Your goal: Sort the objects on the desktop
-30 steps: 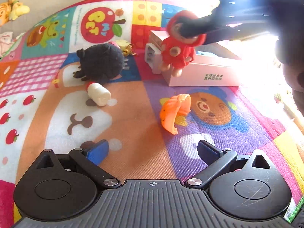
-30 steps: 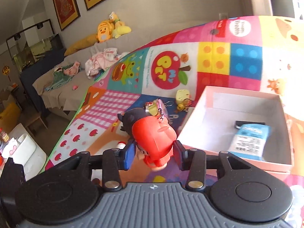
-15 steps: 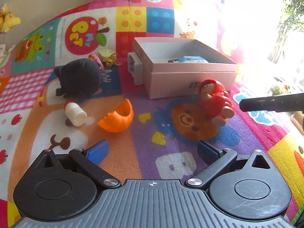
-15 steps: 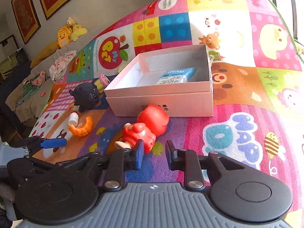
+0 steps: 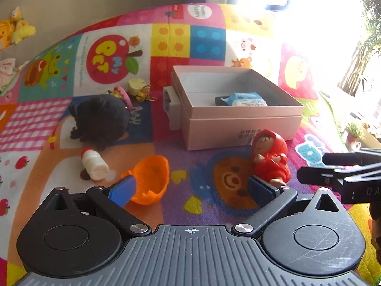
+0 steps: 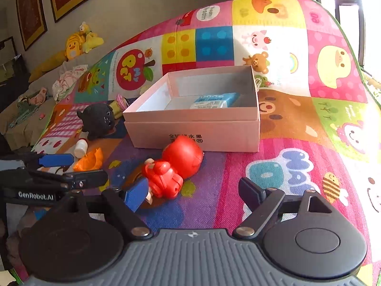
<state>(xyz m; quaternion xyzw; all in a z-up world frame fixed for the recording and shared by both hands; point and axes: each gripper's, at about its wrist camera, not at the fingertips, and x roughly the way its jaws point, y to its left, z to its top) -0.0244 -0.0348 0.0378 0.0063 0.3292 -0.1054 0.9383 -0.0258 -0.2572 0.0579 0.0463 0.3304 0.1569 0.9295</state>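
Your red doll lies on its side on the mat, just outside the pink box. Your right gripper is opening, nothing gripped; its left pad is near the doll and could nudge it. Left gripper released. Count: one doll, one box, one black plush, one bottle, one orange shell.

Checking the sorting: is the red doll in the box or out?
Out. The doll lies on its side on the mat, just in front of the box.
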